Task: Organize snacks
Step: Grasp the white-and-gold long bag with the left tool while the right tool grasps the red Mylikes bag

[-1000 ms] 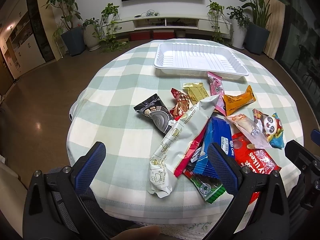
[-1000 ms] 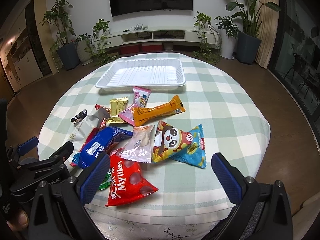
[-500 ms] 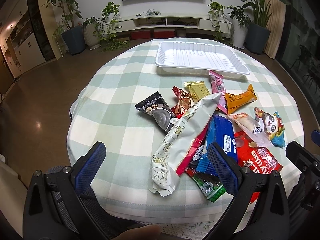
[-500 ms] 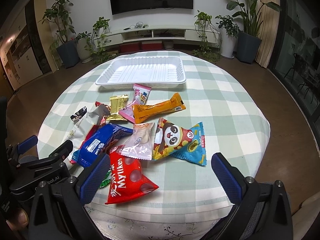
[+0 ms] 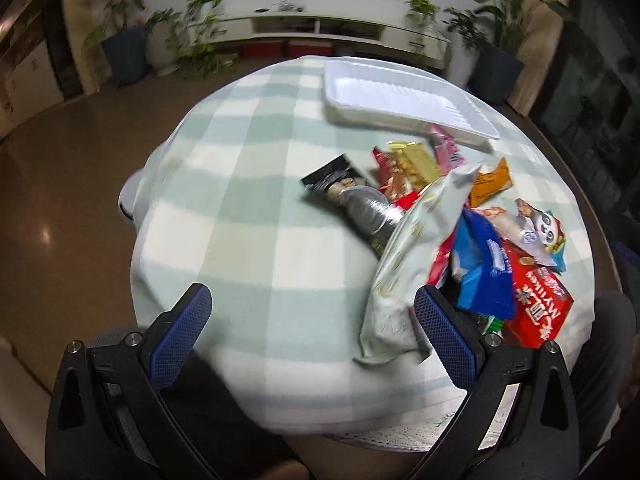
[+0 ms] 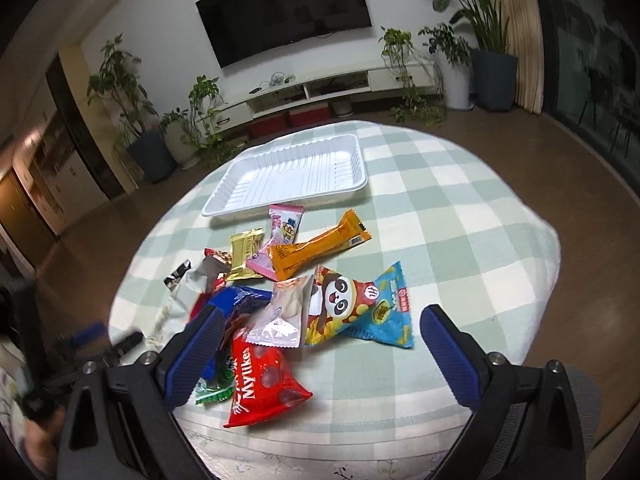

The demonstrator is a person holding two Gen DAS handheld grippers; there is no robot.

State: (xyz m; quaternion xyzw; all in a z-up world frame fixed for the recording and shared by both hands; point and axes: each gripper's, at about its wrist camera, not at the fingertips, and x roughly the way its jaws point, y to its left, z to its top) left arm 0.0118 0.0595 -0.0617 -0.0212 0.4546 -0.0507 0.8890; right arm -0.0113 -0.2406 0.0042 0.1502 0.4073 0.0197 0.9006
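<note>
An empty white tray [image 5: 404,100] [image 6: 296,172] lies at the far side of the round checked table [image 5: 256,240] [image 6: 460,216]. Several snack packets lie in a heap in front of it: a long pale green pack [image 5: 404,264], a black pack [image 5: 352,196], a red Mylikes bag [image 6: 260,380] [image 5: 536,300], a panda bag [image 6: 352,304], an orange bar [image 6: 320,248], a blue pack [image 5: 484,264]. My left gripper [image 5: 316,332] is open and empty at the near table edge, left of the heap. My right gripper [image 6: 316,352] is open and empty, just above the red bag.
Several potted plants [image 6: 132,120] stand along the far wall beside a low TV stand [image 6: 320,88] under a wall TV [image 6: 280,4]. The left gripper's body [image 6: 80,352] shows at the left edge of the right wrist view. Brown floor surrounds the table.
Both grippers have swung quickly: the left wrist view is blurred and shifted left and closer to the table. The right gripper has moved forward and tilted over the heap. Both stay open.
</note>
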